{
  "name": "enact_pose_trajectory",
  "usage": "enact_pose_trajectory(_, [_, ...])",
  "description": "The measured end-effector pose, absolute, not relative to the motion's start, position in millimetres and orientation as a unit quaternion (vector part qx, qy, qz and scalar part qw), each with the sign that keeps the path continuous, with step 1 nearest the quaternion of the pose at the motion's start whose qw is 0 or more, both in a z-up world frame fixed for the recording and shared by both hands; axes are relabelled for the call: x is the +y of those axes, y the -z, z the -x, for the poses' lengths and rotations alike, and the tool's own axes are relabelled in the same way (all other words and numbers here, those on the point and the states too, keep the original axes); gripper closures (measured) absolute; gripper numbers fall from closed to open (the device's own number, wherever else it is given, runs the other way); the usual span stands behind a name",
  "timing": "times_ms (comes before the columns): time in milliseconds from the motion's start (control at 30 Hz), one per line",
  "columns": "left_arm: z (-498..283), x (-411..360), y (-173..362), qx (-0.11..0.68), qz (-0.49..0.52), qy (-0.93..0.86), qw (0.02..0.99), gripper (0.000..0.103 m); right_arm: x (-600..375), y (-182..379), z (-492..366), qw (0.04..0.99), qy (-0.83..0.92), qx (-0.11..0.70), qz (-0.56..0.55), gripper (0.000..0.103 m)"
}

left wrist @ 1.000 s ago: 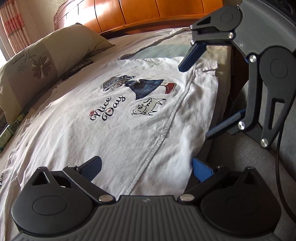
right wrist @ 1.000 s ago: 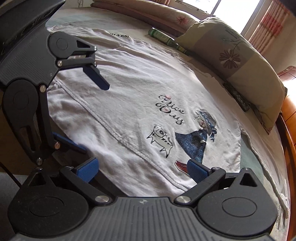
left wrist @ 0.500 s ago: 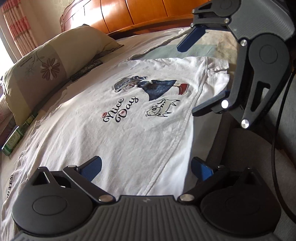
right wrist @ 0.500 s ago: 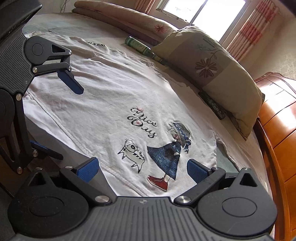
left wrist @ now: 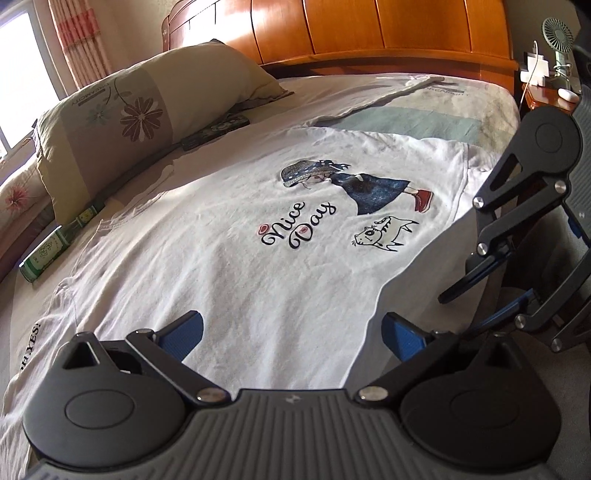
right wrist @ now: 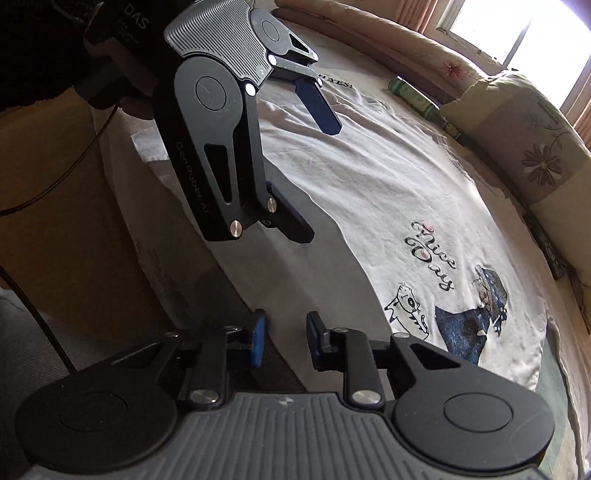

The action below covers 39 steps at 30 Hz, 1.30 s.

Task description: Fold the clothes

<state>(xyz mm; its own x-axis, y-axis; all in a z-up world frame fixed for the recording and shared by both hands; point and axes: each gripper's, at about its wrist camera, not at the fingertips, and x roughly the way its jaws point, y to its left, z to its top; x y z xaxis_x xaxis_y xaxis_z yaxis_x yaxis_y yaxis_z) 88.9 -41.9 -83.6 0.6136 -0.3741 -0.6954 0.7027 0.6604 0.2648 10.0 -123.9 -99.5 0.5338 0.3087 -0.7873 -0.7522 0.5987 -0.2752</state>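
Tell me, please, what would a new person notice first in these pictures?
First, the white T-shirt spread flat on the bed, with its "Nice Day" print of a girl and a cat. Then the flowered pillow along the far side, and the wooden headboard behind.

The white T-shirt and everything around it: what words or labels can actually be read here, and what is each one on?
"Nice Day": printed on the white T-shirt.
"H YES!": on a second white garment, start cut off.
"DREAMCITY": seemingly, on the flowered pillow.
"DAS": on the left gripper body.
"Ge", then unclear letters: on that gripper's side plate.
Green bottle label: too small to read.
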Motion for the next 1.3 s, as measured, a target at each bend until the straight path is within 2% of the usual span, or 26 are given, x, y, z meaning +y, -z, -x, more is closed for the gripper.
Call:
enact_pose_trajectory(100, [-86, -32, 82, 0.314, -0.254, 0.307, 0.862, 0.001, -115, 99, -9, 0.807, -0.334, 0.343, 0.345, 0.074])
enact_pose_trajectory(300, [-81, -10, 82, 0.334, -0.22, 0.284, 0.871, 0.001, -115, 99, -31, 0.81, -0.358, 0.363, 0.289, 0.075])
enact_pose_trajectory(333, [-78, -7, 82, 0.335, -0.217, 0.28, 0.873, 0.001, -116, 99, -33, 0.814, -0.351, 0.364, 0.285, 0.081])
enact_pose_trajectory(367, [-75, -4, 81, 0.337, -0.214, 0.278, 0.874, 0.001, -117, 99, -34, 0.818, -0.345, 0.365, 0.28, 0.099])
enact_pose_trajectory(500, [-65, 6, 80, 0.35, -0.205, 0.273, 0.872, 0.001, -120, 98, -28, 0.813, -0.354, 0.367, 0.279, 0.098])
enact_pose_trajectory(700, [-51, 20, 80, 0.366, -0.196, 0.275, 0.867, 0.001, -133, 91, -28, 0.782, -0.401, 0.42, 0.227, 0.1])
enact_pose_trajectory(867, [-53, 33, 79, 0.373, -0.175, 0.254, 0.875, 0.001, -137, 73, -26, 0.797, -0.4, 0.405, 0.201, 0.1])
enact_pose_trajectory(1033, [-45, 46, 77, 0.376, -0.183, 0.243, 0.875, 0.001, -118, 70, -25, 0.79, -0.423, 0.395, 0.203, 0.091])
enact_pose_trajectory(1133, [-40, 53, 68, 0.357, -0.18, 0.255, 0.88, 0.001, -106, 60, -18, 0.784, -0.452, 0.373, 0.205, 0.073])
enact_pose_trajectory(1200, [-43, 54, 64, 0.346, -0.177, 0.252, 0.886, 0.001, -109, 49, -22, 0.802, -0.439, 0.353, 0.2, 0.057])
enact_pose_trajectory(1267, [-54, 52, 67, 0.344, -0.175, 0.24, 0.891, 0.001, -114, 47, -32, 0.828, -0.394, 0.343, 0.205, 0.047])
enact_pose_trajectory(1300, [-59, 50, 71, 0.346, -0.175, 0.236, 0.891, 0.001, -117, 50, -39, 0.841, -0.362, 0.341, 0.214, 0.047])
